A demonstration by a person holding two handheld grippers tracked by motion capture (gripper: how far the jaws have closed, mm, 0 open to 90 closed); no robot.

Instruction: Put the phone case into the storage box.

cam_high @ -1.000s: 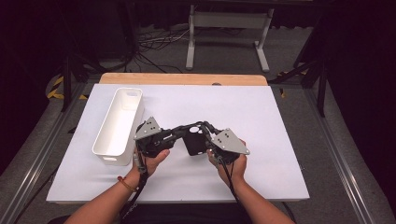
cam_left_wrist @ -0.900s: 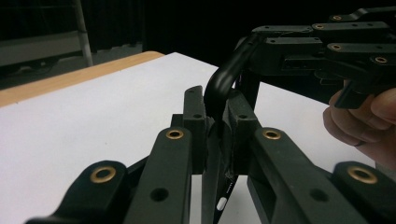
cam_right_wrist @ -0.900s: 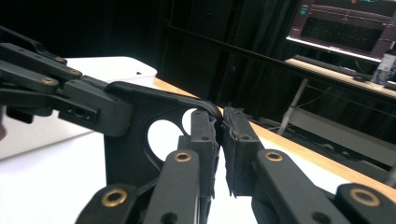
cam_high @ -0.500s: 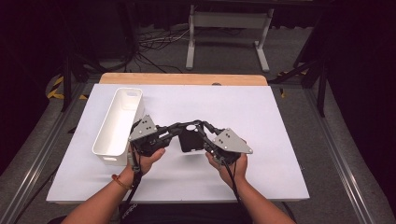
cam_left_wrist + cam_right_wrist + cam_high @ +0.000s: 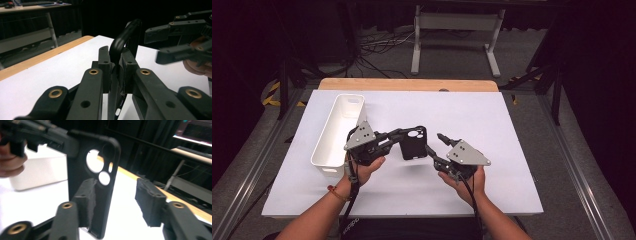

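A black phone case (image 5: 413,142) with round camera cut-outs hangs upright over the middle of the white table (image 5: 492,125). My left gripper (image 5: 399,137) is shut on its left edge. In the left gripper view the pads (image 5: 104,62) pinch the case's thin edge (image 5: 123,37). My right gripper (image 5: 437,144) stands just right of the case, and its jaws have just been opening. In the right gripper view the two pads (image 5: 147,200) stand wide apart, with the case (image 5: 77,170) close ahead by the left pad and nothing pressed.
A long white bin (image 5: 337,135) lies along the table's left side, close to my left hand. A wooden strip (image 5: 412,84) borders the far edge. Beyond it are a metal stand and cables on a dark floor.
The right gripper's jaws have spread and let go of the case, drawing slightly right. The left gripper keeps its hold and has shifted a little left with the case.
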